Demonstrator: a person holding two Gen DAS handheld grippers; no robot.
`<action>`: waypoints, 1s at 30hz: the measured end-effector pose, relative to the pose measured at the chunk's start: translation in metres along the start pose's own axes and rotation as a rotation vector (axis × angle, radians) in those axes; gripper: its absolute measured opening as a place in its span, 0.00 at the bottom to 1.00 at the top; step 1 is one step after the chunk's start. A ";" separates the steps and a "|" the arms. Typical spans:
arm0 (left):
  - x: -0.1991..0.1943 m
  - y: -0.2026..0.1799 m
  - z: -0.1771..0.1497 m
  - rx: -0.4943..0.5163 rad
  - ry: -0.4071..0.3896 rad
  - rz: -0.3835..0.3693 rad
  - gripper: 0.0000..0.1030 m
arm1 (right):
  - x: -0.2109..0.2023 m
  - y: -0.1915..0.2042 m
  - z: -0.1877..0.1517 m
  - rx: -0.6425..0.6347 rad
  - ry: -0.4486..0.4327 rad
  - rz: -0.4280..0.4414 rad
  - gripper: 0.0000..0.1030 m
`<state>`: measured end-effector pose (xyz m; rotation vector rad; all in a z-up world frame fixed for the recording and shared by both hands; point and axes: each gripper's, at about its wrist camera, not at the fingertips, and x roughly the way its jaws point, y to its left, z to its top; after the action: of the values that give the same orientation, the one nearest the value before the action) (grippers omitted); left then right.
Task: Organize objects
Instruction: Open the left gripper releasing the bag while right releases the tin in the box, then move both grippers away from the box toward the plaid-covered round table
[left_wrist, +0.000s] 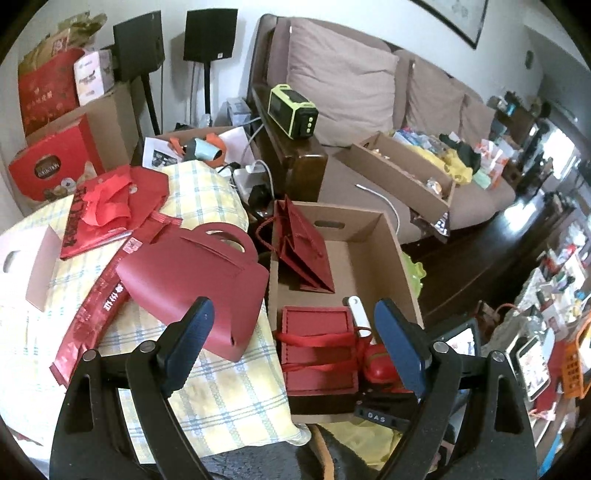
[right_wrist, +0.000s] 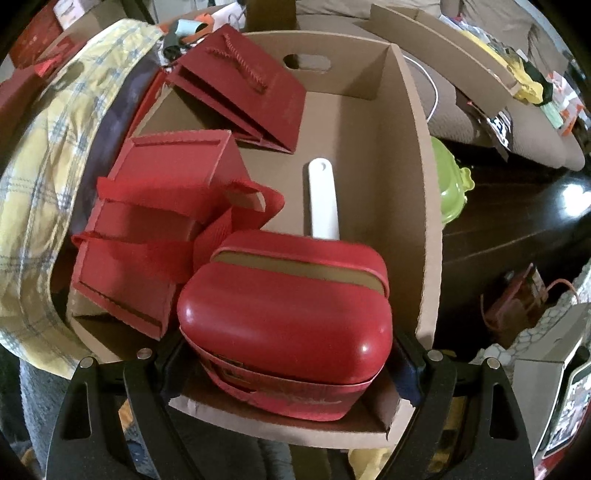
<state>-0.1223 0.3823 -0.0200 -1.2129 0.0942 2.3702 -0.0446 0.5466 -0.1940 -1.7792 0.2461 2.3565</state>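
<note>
Red rounded case (right_wrist: 284, 328), clamped in the right claw (right_wrist: 284, 354) over the cardboard box (right_wrist: 417, 155), could crush the ribboned gift bag (right_wrist: 155, 229) on release; left claw (left_wrist: 293, 343) hangs apart.

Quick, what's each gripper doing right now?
Left gripper: open, holding nothing.
Right gripper: closed on the rounded red box, over the cardboard box.

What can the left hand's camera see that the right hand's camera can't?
Only the left wrist view shows the sofa cushions, the two black speakers, the green and black device on the sofa arm, and the dark red handled box on the checked cloth. Only the right wrist view shows the right gripper closed around the rounded red case up close. Both show the cardboard box with the red paper bag, the ribbon-handled red box and the white stick.
</note>
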 end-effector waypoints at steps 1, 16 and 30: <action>-0.002 -0.002 0.000 0.007 -0.001 0.000 0.85 | -0.002 -0.001 0.001 0.008 -0.010 0.005 0.87; -0.058 0.050 0.023 -0.061 -0.115 0.064 0.85 | -0.079 -0.036 0.012 0.213 -0.411 0.054 0.94; -0.123 0.182 0.022 -0.347 -0.291 0.219 0.85 | -0.083 -0.033 0.009 0.194 -0.425 0.036 0.94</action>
<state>-0.1571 0.1804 0.0623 -1.0295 -0.3059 2.8145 -0.0224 0.5769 -0.1128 -1.1654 0.4276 2.5603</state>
